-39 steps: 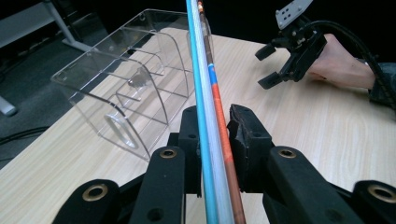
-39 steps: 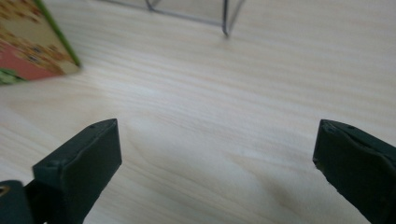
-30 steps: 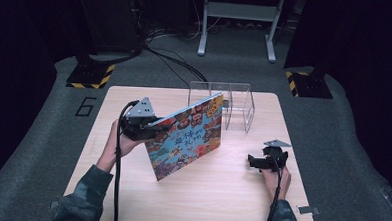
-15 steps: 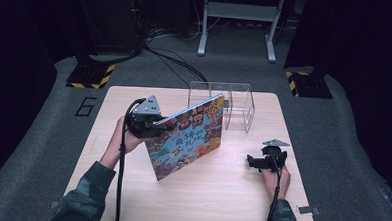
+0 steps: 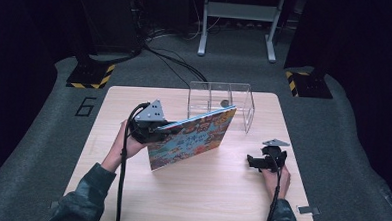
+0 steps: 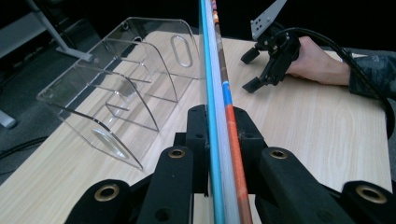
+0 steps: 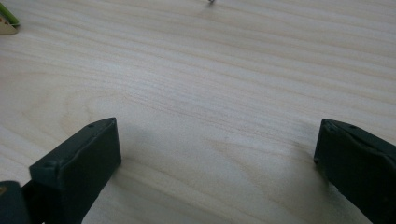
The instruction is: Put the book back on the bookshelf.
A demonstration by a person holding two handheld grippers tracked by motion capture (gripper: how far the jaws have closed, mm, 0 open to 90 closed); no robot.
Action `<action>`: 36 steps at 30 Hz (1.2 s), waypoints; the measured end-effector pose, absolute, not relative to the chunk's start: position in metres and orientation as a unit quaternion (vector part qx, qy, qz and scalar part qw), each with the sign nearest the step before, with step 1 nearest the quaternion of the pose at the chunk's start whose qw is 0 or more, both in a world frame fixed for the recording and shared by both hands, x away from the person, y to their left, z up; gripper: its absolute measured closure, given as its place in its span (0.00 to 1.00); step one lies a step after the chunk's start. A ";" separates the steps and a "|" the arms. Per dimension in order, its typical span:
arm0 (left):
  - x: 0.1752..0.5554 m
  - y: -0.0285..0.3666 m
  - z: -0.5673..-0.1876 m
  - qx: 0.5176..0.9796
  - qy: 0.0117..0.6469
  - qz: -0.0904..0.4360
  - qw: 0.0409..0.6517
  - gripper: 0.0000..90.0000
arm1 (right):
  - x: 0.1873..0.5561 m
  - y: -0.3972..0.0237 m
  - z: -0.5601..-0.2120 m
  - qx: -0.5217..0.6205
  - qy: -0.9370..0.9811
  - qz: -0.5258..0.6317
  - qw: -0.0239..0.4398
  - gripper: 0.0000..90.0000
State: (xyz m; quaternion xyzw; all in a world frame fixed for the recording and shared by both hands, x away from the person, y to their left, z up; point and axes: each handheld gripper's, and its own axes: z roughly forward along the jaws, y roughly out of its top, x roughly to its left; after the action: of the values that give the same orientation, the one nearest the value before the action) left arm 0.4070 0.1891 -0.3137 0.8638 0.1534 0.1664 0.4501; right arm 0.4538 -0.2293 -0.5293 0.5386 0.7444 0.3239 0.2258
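Book pinched at one edge, rack just beyond it

The left tongs (image 6: 223, 140) have just been closing and now clamp the edge of the picture book (image 5: 193, 138), which stands tilted at the middle of the high view, one low corner on the surface (image 5: 220, 201) and its far corner touching or just short of the clear acrylic rack (image 5: 219, 104) (which of the two I cannot tell). The grip is thin and near one end, so the book could pivot or slip in the pads if it is swung fast, and its far corner could catch a divider and shove the light rack back. The right tongs (image 5: 261, 161) rest open at lower right, holding nothing, too far off to steady either.
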 end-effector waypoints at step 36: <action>0.419 0.221 -0.286 0.820 0.266 0.214 0.460 0.89 | 0.454 -0.229 -0.529 0.538 0.745 0.324 0.226 0.00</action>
State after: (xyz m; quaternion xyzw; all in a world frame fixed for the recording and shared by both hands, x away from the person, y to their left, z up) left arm 0.4190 0.2213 -0.2856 0.8196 0.2663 0.2136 0.4602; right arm 0.4538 -0.2294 -0.5294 0.5378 0.7445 0.3244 0.2263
